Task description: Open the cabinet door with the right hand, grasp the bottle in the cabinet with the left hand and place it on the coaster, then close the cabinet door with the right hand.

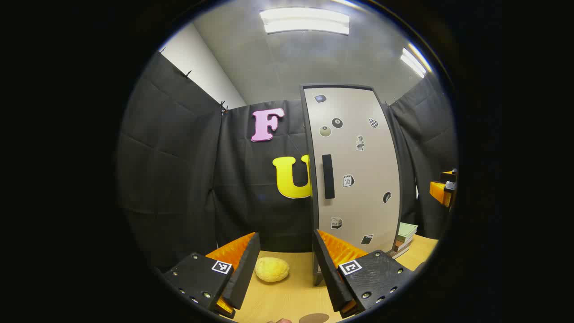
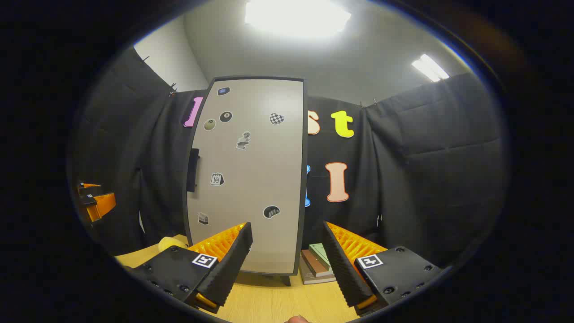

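Observation:
A tall beige cabinet (image 1: 358, 170) with a dark frame stands on the wooden table, its door shut and dotted with stickers. A black vertical handle (image 1: 328, 176) sits near the door's left edge, also seen as the handle (image 2: 193, 169) in the right gripper view. My left gripper (image 1: 286, 264) is open and empty, low over the table in front of the cabinet's left side. My right gripper (image 2: 287, 260) is open and empty, facing the cabinet door (image 2: 251, 175). A brown round coaster (image 1: 314, 318) lies at the table's near edge. The door hides the cabinet's inside.
A yellow lumpy ball (image 1: 271, 269) lies on the table (image 1: 291, 296) between my left fingers' line of sight. A stack of books (image 2: 317, 265) rests right of the cabinet. The other gripper (image 1: 444, 188) shows at the far right, and likewise the left one (image 2: 96, 202).

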Tool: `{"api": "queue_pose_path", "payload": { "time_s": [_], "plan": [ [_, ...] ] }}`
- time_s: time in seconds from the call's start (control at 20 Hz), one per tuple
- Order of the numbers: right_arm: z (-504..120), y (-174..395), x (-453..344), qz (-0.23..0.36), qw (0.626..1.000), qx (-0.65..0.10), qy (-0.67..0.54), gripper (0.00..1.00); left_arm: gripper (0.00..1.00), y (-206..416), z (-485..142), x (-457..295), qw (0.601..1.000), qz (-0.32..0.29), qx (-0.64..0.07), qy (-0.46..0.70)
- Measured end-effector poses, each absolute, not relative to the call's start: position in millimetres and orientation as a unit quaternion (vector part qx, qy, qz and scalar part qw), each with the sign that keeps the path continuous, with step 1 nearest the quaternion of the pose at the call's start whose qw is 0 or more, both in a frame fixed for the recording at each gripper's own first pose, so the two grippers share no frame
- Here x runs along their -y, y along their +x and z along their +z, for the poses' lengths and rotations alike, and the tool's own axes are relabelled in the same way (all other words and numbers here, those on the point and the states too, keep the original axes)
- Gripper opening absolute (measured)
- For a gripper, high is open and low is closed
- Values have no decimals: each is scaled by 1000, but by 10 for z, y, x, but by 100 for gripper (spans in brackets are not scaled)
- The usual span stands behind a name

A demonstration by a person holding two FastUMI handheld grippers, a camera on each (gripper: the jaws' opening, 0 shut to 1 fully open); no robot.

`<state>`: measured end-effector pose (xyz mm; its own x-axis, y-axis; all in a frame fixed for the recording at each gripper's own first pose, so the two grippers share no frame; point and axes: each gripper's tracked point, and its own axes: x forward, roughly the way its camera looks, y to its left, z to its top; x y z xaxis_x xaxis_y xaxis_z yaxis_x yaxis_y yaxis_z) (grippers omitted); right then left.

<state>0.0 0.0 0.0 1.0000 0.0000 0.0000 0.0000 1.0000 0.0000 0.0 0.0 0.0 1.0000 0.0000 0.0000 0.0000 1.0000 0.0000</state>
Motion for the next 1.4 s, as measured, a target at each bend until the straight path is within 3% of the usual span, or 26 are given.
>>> {"api": "queue_pose_path", "payload": {
  "time_s": [0.8,1.4],
  "plan": [
    [-4,-8,-60,15,1000,-1,5,98,68,-47,64,11,1000,-5,9,12],
    [186,313,-450,57,998,5,5,98,68,-158,25,-294,999,24,6,26]
  ]
}}
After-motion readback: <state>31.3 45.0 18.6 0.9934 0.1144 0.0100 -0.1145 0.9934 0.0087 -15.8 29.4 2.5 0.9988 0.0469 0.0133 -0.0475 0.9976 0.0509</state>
